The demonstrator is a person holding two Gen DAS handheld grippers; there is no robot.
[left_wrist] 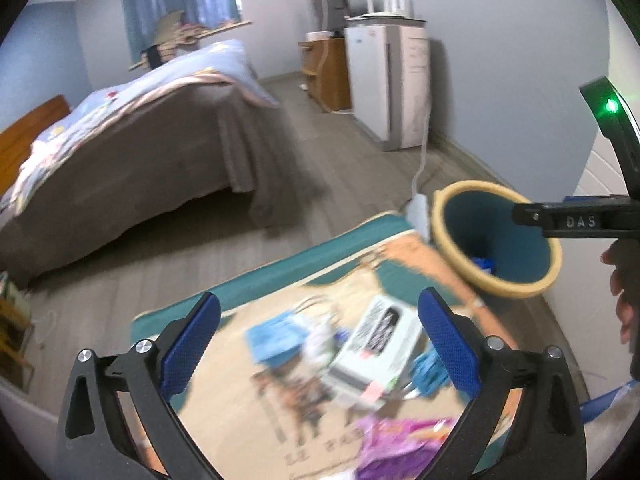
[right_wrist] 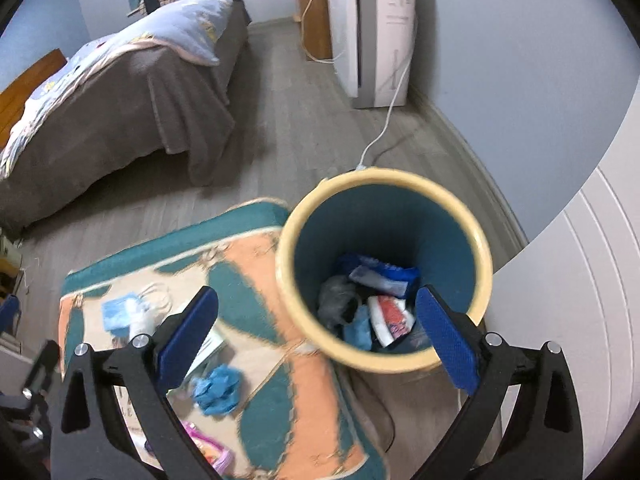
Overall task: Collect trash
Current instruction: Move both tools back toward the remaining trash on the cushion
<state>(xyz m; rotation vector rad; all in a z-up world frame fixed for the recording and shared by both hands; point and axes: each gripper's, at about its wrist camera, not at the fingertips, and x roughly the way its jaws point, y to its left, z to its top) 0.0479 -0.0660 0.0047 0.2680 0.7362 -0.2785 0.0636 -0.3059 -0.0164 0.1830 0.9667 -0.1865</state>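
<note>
Our left gripper (left_wrist: pixel 318 334) hangs with its blue pads spread wide and nothing between them, above the patterned rug (left_wrist: pixel 280 268). On the rug below it we see a white carton (left_wrist: pixel 376 344), a blue face mask (left_wrist: pixel 276 338) at its 9 o'clock, a crumpled blue glove (left_wrist: pixel 426 368) at its 3 o'clock and a purple wrapper (left_wrist: pixel 396 440) at 6 o'clock. Our right gripper (right_wrist: pixel 316 332) is equally wide and empty, over the near rim of the yellow-rimmed waste bin (right_wrist: pixel 486 256), which stands at the rug's 2 o'clock corner. Inside the bin lie a blue-and-white packet (right_wrist: pixel 380 276), a grey crumpled piece and other scraps we cannot make out
</note>
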